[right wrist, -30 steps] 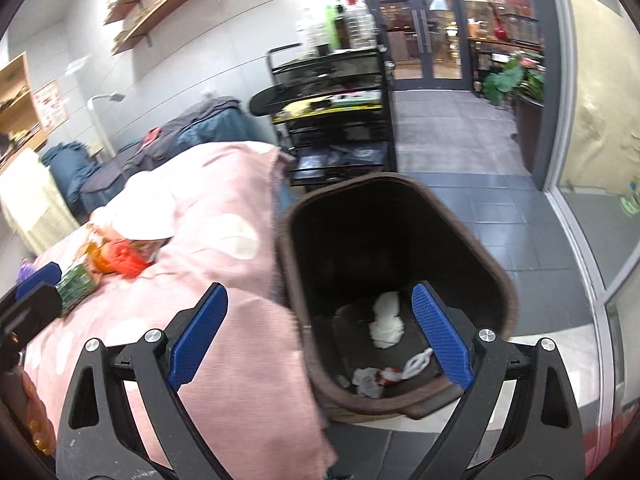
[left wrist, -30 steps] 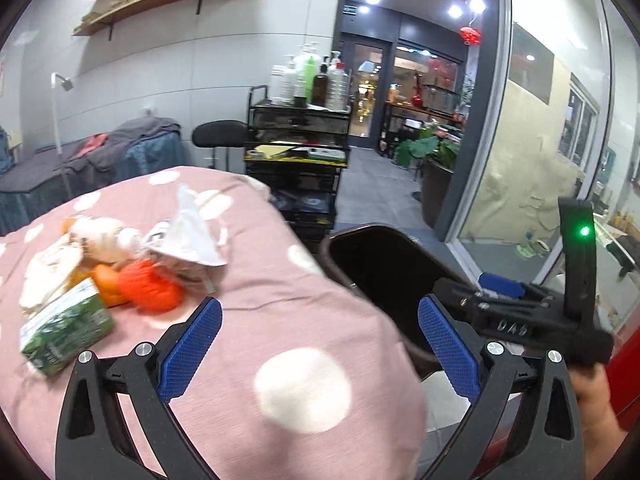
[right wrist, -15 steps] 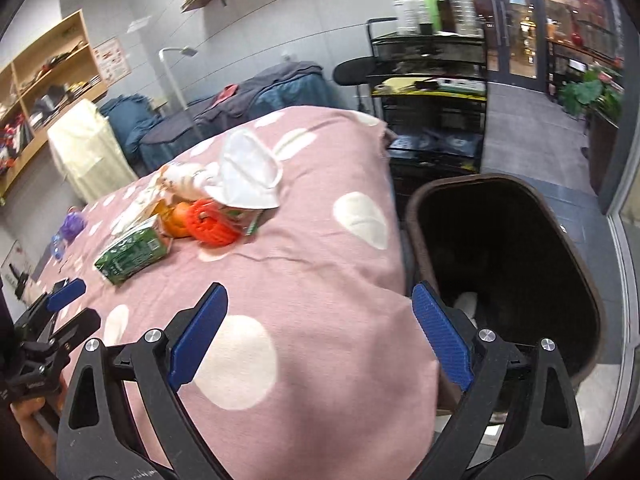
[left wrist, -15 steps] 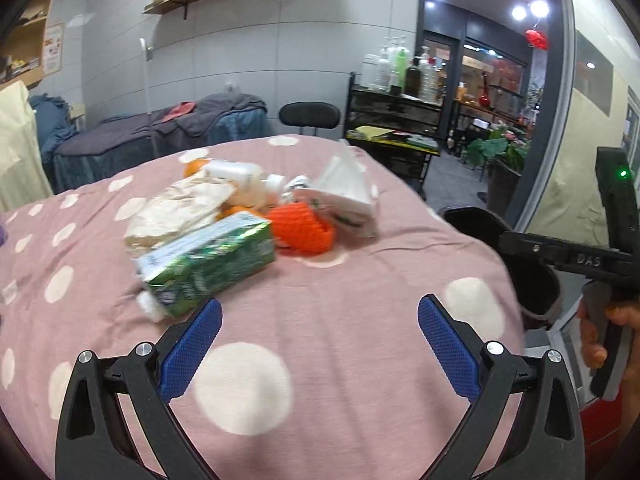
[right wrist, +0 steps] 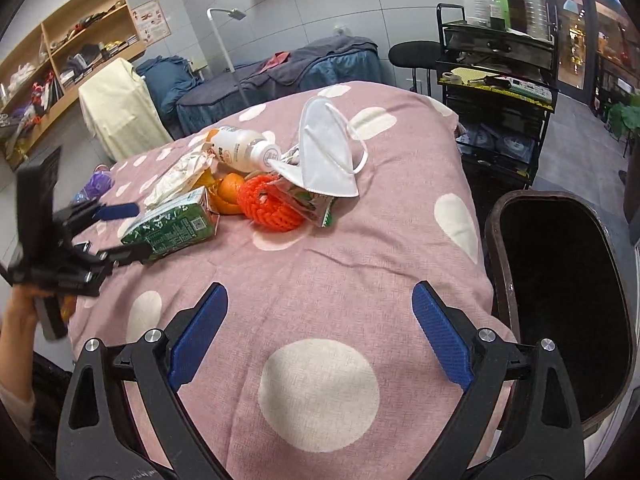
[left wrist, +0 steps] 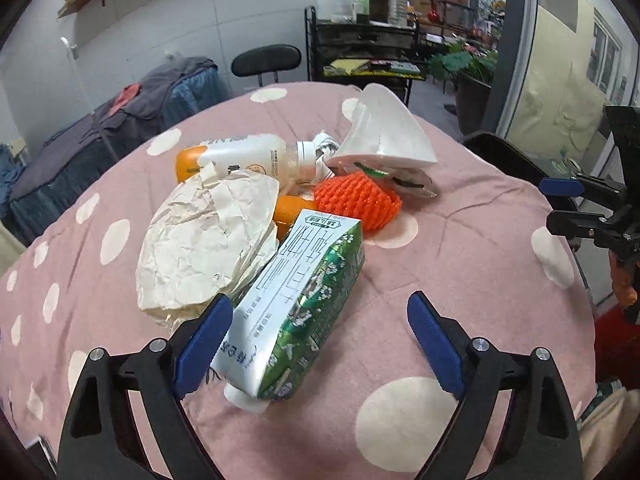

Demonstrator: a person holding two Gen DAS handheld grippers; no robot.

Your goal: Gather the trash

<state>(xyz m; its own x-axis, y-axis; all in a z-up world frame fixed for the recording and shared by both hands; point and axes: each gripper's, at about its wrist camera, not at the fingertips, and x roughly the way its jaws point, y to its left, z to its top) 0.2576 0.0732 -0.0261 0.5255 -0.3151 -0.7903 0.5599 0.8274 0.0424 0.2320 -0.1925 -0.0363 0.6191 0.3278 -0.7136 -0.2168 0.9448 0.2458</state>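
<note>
A pile of trash lies on the pink dotted bed [left wrist: 460, 240]: a green drink carton [left wrist: 296, 308], crumpled white paper [left wrist: 204, 240], an orange foam net [left wrist: 356, 200], a white bottle [left wrist: 248, 156] and a white face mask [left wrist: 384, 136]. My left gripper [left wrist: 320, 344] is open, with the carton's near end between its fingers, its left pad beside the carton. My right gripper [right wrist: 320, 340] is open and empty above the bed's near corner. The dark trash bin [right wrist: 560, 300] stands to its right; the carton [right wrist: 172, 228] also shows in the right wrist view.
A black trolley [right wrist: 496, 76] with bottles stands behind the bed, with a stool [right wrist: 416, 54] beside it. A massage bed [right wrist: 280, 76] under dark blue cloth is at the back. Wooden shelves [right wrist: 68, 48] are on the left wall. A glass wall [left wrist: 568, 52] is on the right.
Both grippers have swung left from the bin towards the pile. My left gripper has closed in on the carton, which now lies between its open fingers.
</note>
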